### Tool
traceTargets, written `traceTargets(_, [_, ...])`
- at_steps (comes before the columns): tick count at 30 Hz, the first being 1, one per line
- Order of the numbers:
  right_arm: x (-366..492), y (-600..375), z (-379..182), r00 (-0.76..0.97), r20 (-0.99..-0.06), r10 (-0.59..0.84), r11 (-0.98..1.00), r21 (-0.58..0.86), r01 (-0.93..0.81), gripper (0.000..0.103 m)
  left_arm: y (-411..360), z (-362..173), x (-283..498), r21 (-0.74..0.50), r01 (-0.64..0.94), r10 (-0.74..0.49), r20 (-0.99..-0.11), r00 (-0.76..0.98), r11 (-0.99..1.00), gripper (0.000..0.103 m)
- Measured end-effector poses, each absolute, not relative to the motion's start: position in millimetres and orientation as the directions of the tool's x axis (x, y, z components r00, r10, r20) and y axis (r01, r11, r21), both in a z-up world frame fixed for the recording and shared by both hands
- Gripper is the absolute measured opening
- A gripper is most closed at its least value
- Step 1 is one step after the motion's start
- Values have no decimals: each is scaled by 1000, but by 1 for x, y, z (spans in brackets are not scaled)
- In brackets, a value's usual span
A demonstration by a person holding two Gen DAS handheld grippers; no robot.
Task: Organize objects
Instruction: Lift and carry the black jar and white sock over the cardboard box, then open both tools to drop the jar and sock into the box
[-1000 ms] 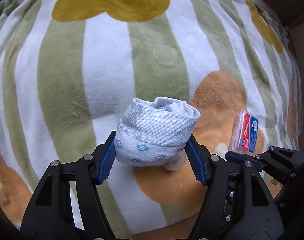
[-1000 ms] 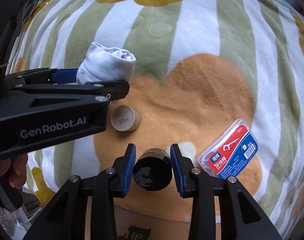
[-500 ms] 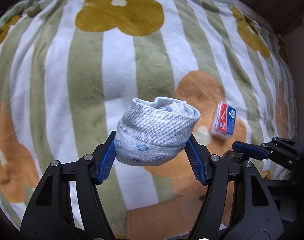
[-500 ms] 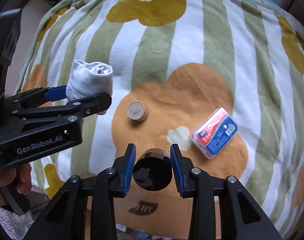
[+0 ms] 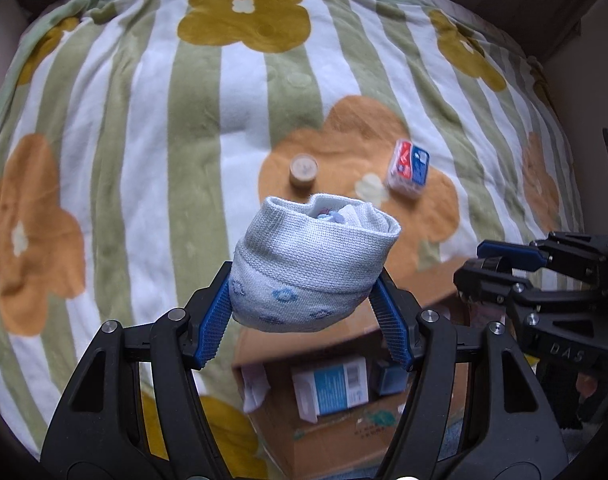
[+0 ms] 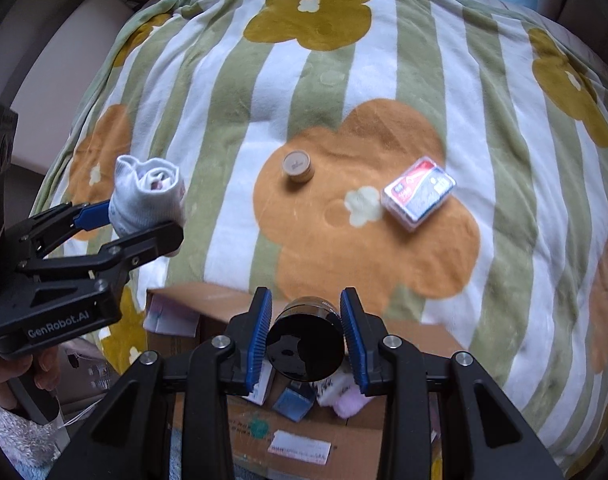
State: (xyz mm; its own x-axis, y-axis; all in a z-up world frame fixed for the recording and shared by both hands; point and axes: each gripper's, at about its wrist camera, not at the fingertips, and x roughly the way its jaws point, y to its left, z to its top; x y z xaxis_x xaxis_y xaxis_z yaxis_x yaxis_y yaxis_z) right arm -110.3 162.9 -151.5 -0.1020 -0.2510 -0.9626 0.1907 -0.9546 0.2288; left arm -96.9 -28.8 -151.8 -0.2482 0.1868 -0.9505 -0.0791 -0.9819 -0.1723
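My left gripper [image 5: 305, 316] is shut on a rolled pale blue sock [image 5: 309, 264] and holds it in the air over the near edge of the bed. It also shows in the right wrist view [image 6: 144, 216] with the sock [image 6: 148, 196]. My right gripper [image 6: 305, 340] is shut on a black round jar [image 6: 304, 346], held above an open cardboard box [image 6: 304, 432]. A small tan round tin [image 6: 298, 166] and a red and blue floss pick box [image 6: 417, 192] lie on the flowered blanket [image 6: 383, 80].
The cardboard box [image 5: 335, 432] stands against the bed's near edge and holds a white and blue carton [image 5: 331, 388], a small dark blue box [image 6: 294, 400] and a pink cloth [image 6: 347, 400]. A brown wall or furniture edge [image 5: 543, 8] is at the far right.
Both grippers have pulled back from the blanket toward the near edge with the sock and jar still held. The cardboard box has come into view below them.
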Motion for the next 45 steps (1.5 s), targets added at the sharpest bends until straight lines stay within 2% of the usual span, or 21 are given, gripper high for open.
traceTargets(12, [-52, 159, -162, -65, -964, -257, -944, 236, 231, 33, -16, -171, -7, -189, -40, 193, -960, -203, -981, 63])
traceTargets(19, [-23, 163, -191, -16, -969, -247, -945, 237, 227, 33, -8, -202, 26, -191, -35, 194, -968, -157, -981, 63])
traceTargets(24, [-10, 171, -216, 11, -975, -223, -952, 220, 215, 33, -10, -229, 42, -194, -19, 195, -973, -119, -981, 63])
traceTargets(35, [-7, 187, -223, 0, -978, -210, -962, 207, 179, 33, -8, -233, 38, -166, -54, 172, -979, -112, -985, 63])
traceTargets(36, [-7, 187, -224, 2, -978, -209, -962, 206, 179, 33, -6, -233, 38, -168, -54, 174, -978, -118, -984, 64])
traceTargets(38, [-7, 186, -228, 17, -979, -201, -962, 201, 188, 33, -6, -233, 36, -168, -39, 171, -977, -125, -985, 75])
traceTargets(39, [-6, 186, -230, 21, -982, -188, -963, 188, 194, 34, -7, -234, 35, -175, -22, 177, -978, -115, -984, 93])
traceTargets(40, [-5, 185, -232, 23, -984, -174, -964, 175, 200, 45, -7, -234, 34, -198, -14, 198, -974, -111, -980, 102])
traceTargets(41, [-4, 185, -233, 24, -985, -169, -964, 171, 204, 52, -8, -232, 34, -222, -5, 222, -968, -118, -975, 103])
traceTargets(43, [-1, 187, -234, 11, -984, -175, -965, 174, 196, 76, -7, -226, 34, -222, -1, 220, -966, -136, -975, 103])
traceTargets(45, [2, 189, -232, -10, -985, -174, -968, 169, 185, 78, -4, -225, 34, -204, -12, 204, -971, -128, -979, 103])
